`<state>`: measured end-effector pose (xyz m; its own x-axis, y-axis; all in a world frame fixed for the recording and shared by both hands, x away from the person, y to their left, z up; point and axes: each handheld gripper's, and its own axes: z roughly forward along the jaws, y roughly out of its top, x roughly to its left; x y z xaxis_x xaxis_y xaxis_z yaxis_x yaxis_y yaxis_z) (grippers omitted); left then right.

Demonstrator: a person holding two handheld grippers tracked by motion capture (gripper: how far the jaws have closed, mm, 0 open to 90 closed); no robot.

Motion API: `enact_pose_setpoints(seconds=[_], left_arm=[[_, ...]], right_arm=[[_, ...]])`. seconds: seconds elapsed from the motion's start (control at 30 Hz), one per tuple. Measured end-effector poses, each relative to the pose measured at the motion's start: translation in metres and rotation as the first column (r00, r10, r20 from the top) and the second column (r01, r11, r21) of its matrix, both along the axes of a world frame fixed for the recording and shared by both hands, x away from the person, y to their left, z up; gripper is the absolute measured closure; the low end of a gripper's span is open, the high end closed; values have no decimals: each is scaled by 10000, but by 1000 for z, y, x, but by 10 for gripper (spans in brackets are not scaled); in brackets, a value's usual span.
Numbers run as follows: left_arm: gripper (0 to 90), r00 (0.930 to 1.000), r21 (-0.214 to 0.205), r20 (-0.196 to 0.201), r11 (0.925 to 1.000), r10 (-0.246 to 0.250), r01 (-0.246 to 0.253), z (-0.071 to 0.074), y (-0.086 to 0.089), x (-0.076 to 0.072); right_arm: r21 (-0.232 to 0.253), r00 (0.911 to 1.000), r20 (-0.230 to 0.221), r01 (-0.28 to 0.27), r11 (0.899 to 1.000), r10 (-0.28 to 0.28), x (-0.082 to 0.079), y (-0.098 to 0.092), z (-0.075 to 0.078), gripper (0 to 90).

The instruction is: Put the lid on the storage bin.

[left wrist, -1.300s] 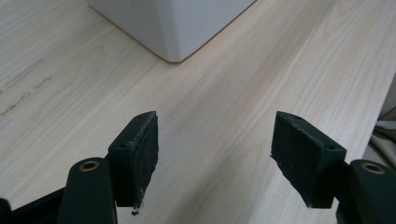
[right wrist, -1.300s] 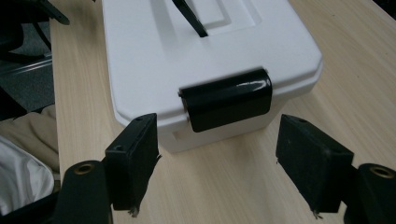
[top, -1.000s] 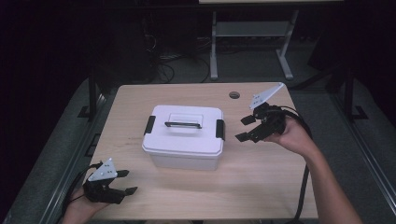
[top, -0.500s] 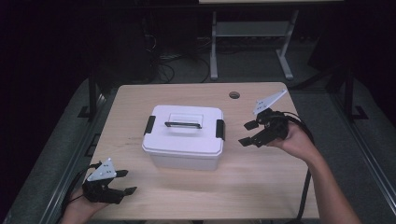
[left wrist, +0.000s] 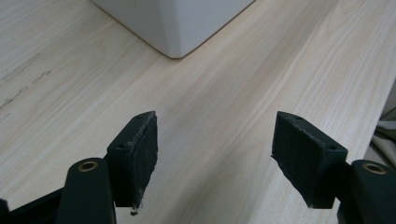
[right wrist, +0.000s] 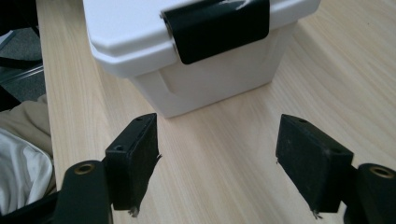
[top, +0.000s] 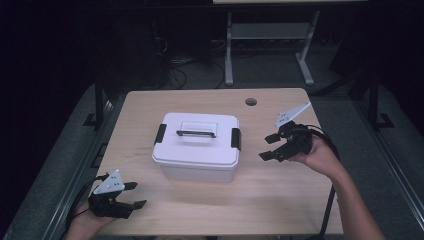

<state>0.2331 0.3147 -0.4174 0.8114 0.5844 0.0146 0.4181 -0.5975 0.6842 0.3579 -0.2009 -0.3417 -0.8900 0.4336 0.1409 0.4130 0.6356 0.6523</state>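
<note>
White lidded box (top: 197,147), black latches (right wrist: 217,25), both tongs open, empty

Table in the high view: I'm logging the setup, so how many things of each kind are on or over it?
White lidded box: 1
Black side latches on the box: 2
Hand-held grippers, both open and empty, left and right: 2
Total: 5

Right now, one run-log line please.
left gripper: open, empty | right gripper: open, facing box latch | white box: lid on
</note>
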Motion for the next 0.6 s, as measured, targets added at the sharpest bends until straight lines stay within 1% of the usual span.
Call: enact_pose_setpoints(seconds=[0.1, 0.33, 0.6], left_arm=[[313, 10000, -21, -4, 10000, -30, 30, 0, 0, 0], [312, 10000, -15, -46, 10000, -61, 61, 0, -1, 0], [313, 10000, -76, -51, 10000, -32, 32, 0, -1, 0]], right_arm=[[-60, 10000, -34, 13, 10000, -13, -1, -2, -3, 292], [-20, 9999, -149, 84, 10000, -84, -4, -6, -9, 291], [99, 9994, -316, 141, 9999, -138, -7, -11, -21, 291]])
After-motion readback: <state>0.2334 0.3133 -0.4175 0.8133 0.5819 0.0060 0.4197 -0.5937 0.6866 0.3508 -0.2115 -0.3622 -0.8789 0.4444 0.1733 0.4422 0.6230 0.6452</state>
